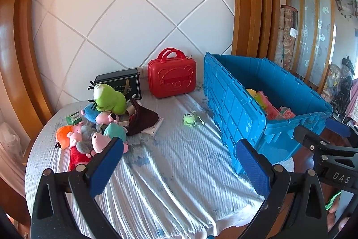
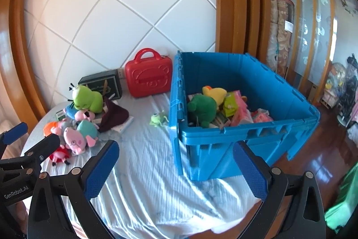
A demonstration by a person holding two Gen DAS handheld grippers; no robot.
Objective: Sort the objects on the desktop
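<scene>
Both the left tongs [image 1: 179, 168] and the right tongs [image 2: 176, 168] hang wide apart and empty above the desk [image 1: 179, 171]. A plush toy pile [image 1: 98, 118] lies at its left, a small green toy [image 1: 192, 119] sits just beside the partly filled blue crate [image 2: 246, 133].

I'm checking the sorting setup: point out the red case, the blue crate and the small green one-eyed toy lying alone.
red case [image 1: 171, 80], left wrist view, front face.
blue crate [image 2: 246, 136], right wrist view, near rim.
small green one-eyed toy [image 1: 189, 119], left wrist view, head.

The left gripper [image 1: 179, 162] and right gripper [image 2: 175, 168] are side by side, jaws spread wide with nothing between them, seemingly level with each other.
</scene>
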